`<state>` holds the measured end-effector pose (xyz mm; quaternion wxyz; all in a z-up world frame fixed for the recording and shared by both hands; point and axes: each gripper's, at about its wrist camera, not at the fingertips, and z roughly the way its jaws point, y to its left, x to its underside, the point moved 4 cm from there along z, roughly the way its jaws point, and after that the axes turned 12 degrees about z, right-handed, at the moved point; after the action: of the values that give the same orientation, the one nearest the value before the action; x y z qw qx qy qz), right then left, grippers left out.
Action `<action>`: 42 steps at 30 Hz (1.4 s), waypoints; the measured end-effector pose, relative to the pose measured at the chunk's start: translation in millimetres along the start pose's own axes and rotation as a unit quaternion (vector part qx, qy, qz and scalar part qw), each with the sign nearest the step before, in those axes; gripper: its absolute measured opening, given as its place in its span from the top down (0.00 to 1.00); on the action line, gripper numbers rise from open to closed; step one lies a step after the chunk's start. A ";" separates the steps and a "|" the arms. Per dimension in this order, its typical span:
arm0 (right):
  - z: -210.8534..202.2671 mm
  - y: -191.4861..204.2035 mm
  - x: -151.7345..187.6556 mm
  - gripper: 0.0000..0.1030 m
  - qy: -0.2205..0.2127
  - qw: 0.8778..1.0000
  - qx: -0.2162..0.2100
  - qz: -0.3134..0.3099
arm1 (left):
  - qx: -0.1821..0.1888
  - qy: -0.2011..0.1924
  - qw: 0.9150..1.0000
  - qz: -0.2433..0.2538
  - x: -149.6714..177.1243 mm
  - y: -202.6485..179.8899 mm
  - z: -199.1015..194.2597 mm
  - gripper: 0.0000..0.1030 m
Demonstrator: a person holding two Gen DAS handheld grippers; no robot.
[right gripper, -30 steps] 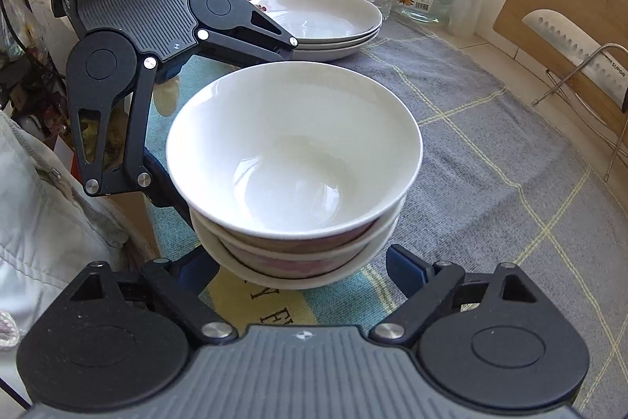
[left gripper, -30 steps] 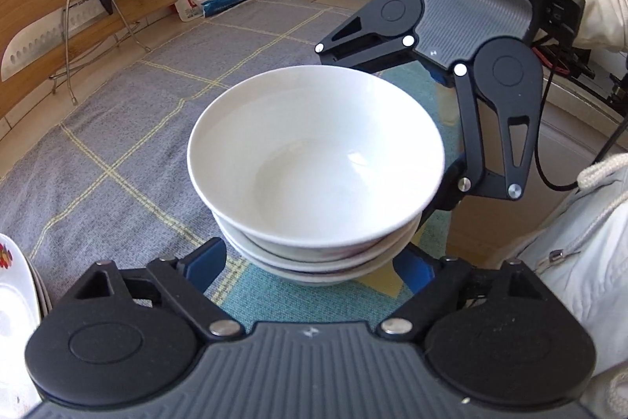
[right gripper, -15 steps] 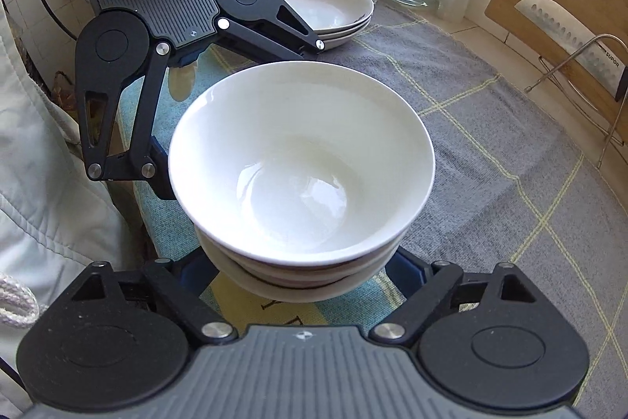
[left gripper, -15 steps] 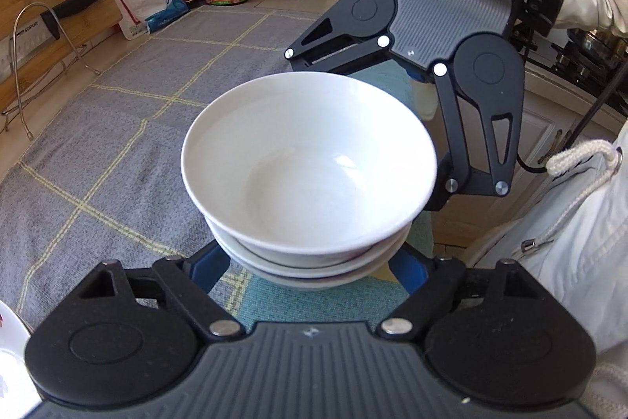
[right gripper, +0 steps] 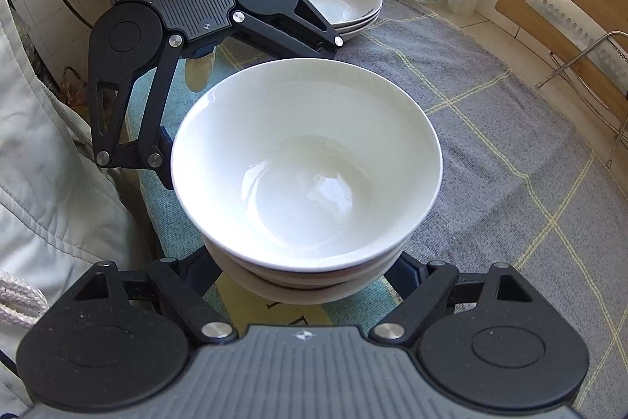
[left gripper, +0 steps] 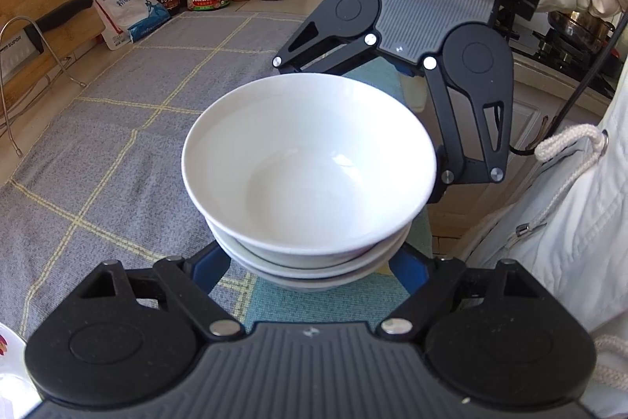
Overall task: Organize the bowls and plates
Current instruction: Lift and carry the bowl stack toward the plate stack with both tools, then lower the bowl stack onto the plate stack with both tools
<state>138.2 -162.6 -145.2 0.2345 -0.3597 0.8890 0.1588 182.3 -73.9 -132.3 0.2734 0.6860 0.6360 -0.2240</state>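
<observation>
Bowls (left gripper: 310, 175) are nested, cradled between both wide-spread grippers' jaws, while the plates (right gripper: 337, 0) beyond them sit stacked; placing remains.

Left gripper (left gripper: 310, 264) and right gripper (right gripper: 304, 268) face each other, fingers spread wide.

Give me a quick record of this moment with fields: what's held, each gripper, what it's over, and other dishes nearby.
held item: stack of white bowls, nested, upright
left gripper: fingers spread wide around the stack's base, from one side
right gripper: same, from the opposite side
contact: fingertips hidden under the bowls; actual touch cannot be confirmed
below: grey checked cloth on the counter
other dishes: stack of white plates near the sink
background: knife on a wire rack against a wooden board
</observation>
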 end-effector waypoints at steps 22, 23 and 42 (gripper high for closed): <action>-7.8 17.4 -80.8 0.13 -0.016 0.995 -0.035 -0.096 | -0.091 0.002 0.993 -0.073 15.4 15.8 -76.7 0.16; -5.6 19.1 -89.7 0.13 -0.019 0.994 -0.037 -0.106 | -0.101 0.003 0.992 -0.077 19.0 17.9 -83.6 0.16; 69.0 40.8 -213.4 0.13 -0.031 0.979 -0.072 -0.191 | -0.195 0.026 0.971 -0.137 104.0 67.0 -158.7 0.16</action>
<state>264.6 17.3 -85.2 0.2613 -0.5335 0.7826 0.1858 252.1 106.0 -75.3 0.3517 0.5311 0.7625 -0.1129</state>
